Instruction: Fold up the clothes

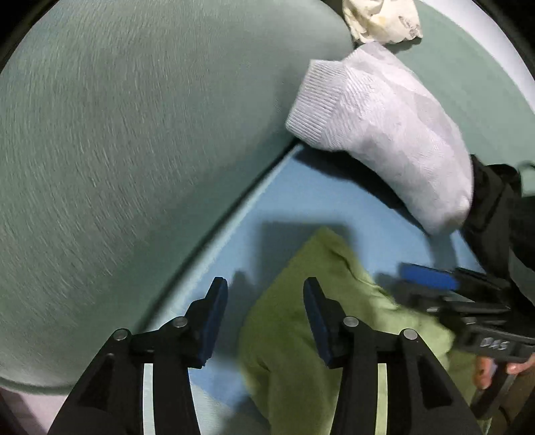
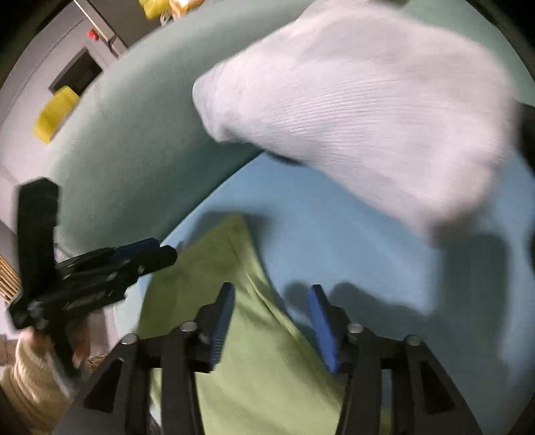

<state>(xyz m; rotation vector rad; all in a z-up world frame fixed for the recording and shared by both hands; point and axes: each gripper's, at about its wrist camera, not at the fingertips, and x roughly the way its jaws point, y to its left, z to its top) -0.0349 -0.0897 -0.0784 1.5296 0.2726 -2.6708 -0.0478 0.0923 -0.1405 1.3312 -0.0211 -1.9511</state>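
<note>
White knit sweater (image 1: 391, 134) beside green garment (image 1: 301, 334), cream cloth (image 1: 381, 18) beyond

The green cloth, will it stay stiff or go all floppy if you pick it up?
Probably floppy: the green cloth lies in soft creases on the blue mat. It looks thin, so likely light. It shouldn't roll, though a loose fold may slide open.

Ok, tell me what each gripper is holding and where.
Nothing: left gripper and right gripper both stand open above the green cloth, pads not pressing it.
</note>
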